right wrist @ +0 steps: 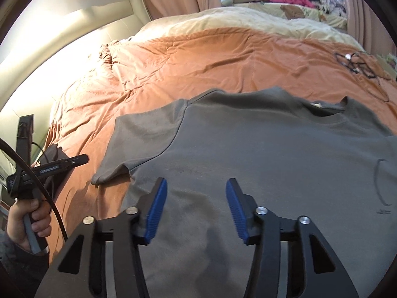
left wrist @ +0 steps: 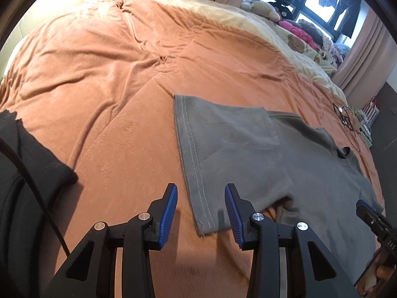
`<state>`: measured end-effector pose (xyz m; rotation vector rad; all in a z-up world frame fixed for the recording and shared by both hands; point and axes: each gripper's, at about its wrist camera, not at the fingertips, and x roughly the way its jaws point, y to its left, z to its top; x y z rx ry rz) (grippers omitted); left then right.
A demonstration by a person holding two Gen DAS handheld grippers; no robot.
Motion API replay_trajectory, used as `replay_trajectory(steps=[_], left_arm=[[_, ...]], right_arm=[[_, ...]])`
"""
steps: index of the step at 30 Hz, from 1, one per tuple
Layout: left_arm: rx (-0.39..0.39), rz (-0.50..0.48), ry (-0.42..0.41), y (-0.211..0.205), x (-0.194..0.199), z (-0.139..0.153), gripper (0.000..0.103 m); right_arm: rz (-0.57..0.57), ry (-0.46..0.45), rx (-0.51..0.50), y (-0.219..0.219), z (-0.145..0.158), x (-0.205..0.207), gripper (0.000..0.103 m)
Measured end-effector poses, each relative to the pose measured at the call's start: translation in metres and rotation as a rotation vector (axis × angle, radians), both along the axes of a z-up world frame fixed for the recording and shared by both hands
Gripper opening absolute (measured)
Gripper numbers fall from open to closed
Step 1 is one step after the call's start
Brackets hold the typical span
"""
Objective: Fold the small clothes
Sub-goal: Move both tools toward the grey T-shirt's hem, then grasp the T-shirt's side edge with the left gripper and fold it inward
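Note:
A grey T-shirt (left wrist: 260, 154) lies flat on the orange blanket (left wrist: 99, 74), its neckline (right wrist: 330, 114) toward the far right. My left gripper (left wrist: 201, 191) hovers open over the sleeve's stitched hem (left wrist: 198, 186); the hem corner shows between the blue pads (left wrist: 170, 208), which do not press it. In the right wrist view my right gripper (right wrist: 196, 183) stands open above the shirt's body (right wrist: 248, 149), just right of the sleeve (right wrist: 139, 139), with nothing gripped. Each view catches the other gripper at its edge: the right gripper (left wrist: 366, 206) and the left gripper (right wrist: 79, 160), held by a hand (right wrist: 27, 226).
A black garment (left wrist: 32, 173) lies at the blanket's left edge, with a black cable (left wrist: 29, 178) across it. A tangle of thin cords (right wrist: 357, 64) sits on the far right of the blanket. A cream duvet (right wrist: 248, 17), plush toys (left wrist: 263, 7) and curtains lie beyond.

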<state>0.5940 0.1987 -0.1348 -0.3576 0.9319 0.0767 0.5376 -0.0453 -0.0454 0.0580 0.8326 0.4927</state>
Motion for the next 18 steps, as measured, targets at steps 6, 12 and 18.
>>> replay_trajectory(steps=[6,12,18], left_arm=[[-0.005,-0.017,0.063,0.0,0.028,-0.023,0.036],[-0.051,-0.001,0.113,0.007,0.049,-0.042,0.034],[-0.061,0.002,0.122,0.011,0.065,-0.035,0.008]], right_arm=[[0.017,0.041,0.029,0.015,-0.015,0.025,0.033],[0.002,0.077,0.05,0.024,-0.028,0.047,0.024],[-0.007,0.13,0.112,0.04,-0.039,0.065,0.02]])
